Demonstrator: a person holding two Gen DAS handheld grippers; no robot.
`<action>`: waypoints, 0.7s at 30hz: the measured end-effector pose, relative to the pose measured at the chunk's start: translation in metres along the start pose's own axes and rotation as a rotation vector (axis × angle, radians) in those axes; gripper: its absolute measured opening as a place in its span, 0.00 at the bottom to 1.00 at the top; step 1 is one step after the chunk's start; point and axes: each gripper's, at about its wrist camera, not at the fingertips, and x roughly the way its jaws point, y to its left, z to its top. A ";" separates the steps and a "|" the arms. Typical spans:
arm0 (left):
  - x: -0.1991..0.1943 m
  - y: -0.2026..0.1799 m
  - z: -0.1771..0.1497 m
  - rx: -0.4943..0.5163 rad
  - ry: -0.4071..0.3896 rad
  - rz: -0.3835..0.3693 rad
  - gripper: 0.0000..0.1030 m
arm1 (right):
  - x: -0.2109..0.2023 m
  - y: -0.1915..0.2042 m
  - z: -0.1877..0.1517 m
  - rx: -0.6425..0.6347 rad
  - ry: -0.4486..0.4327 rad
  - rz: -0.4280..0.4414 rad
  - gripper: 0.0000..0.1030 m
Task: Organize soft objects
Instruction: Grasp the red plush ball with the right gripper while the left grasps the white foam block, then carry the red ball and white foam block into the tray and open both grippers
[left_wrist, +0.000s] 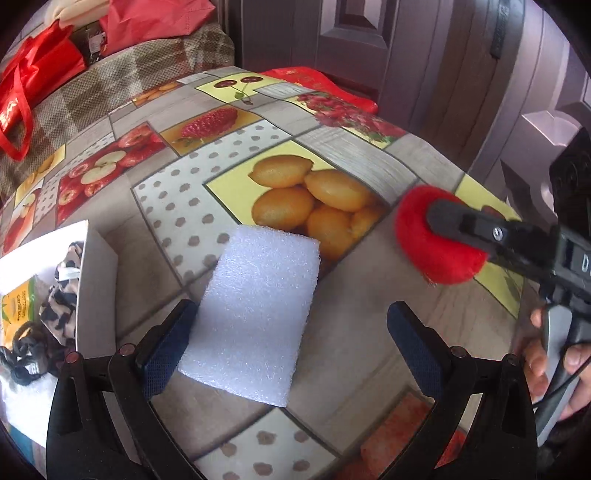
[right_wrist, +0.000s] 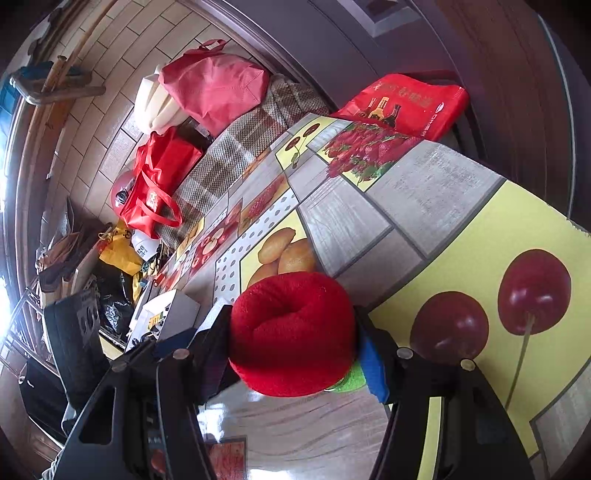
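L wrist view: left gripper spread wide, nothing held. White foam block flat on the fruit-print tablecloth, directly ahead between the fingers but off-centre: near-left edge just beside or touching the left pad, clear gap to the right pad. Long axis running away from the fingers, leaning a bit to the right at the far end, so short side across the jaws, good for a straight pinch. White box to the left of the left finger, w/ leopard-print fabric and other bits already inside. Ahead-right, well apart from the foam, right gripper clamped on the red plush, above the table near its right edge.

R wrist view: right gripper squeezing the red plush from both sides, plush bulging fwd between the fingers, a bit of green showing under it. Box ahead-left of the fingers, beyond the left finger.

Judgement: foam nearer the L hand by far; likely next = nudge right to centre, then pinch across the short side. Plush needs a leftward carry to the box; contact w/ L gripper possible if both go at once.
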 end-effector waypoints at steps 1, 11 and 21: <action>-0.001 -0.005 -0.002 0.030 -0.002 0.017 0.99 | 0.000 0.000 0.000 -0.001 0.000 0.000 0.60; 0.000 -0.014 -0.001 0.070 -0.031 0.116 0.57 | 0.000 0.001 -0.001 -0.003 0.000 -0.001 0.61; -0.073 -0.036 -0.068 0.047 -0.262 0.081 0.56 | -0.004 0.004 -0.002 -0.020 -0.024 0.048 0.60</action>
